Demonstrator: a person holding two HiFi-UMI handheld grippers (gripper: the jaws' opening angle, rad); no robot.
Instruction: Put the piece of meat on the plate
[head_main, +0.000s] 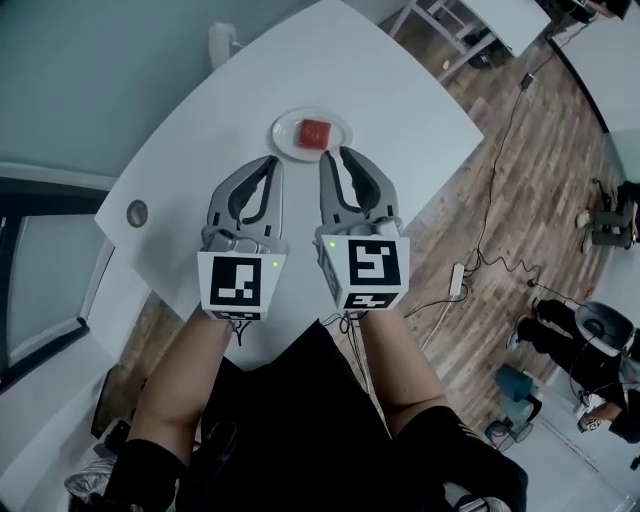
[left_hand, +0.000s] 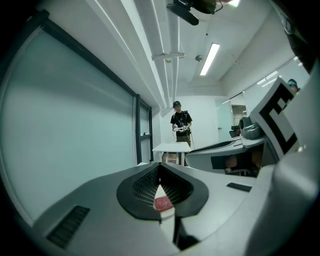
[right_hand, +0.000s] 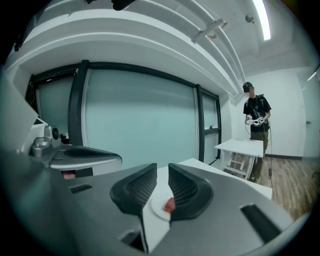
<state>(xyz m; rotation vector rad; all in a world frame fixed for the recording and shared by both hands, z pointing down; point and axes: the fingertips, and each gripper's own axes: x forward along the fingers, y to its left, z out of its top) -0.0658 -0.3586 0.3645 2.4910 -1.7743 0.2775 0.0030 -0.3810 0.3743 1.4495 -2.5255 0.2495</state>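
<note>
A red piece of meat (head_main: 315, 132) lies in the middle of a small white plate (head_main: 285, 135) on the white table (head_main: 400, 100). Both grippers hang side by side in the air on my side of the plate and point toward it. My left gripper (head_main: 274, 162) is shut, its tips meeting with nothing between them. My right gripper (head_main: 334, 155) stands open by a narrow gap and is empty. In the left gripper view the meat (left_hand: 163, 203) shows far below the left gripper (left_hand: 160, 172). The right gripper view shows meat (right_hand: 169, 204) and plate (right_hand: 156, 209) below the right gripper (right_hand: 161, 172).
A round cable hole (head_main: 136, 212) sits near the table's left edge and a white object (head_main: 222, 42) at its far side. A power strip (head_main: 457, 278) and cables lie on the wooden floor at right. A person (right_hand: 257, 120) stands by another white table (right_hand: 242, 147) across the room.
</note>
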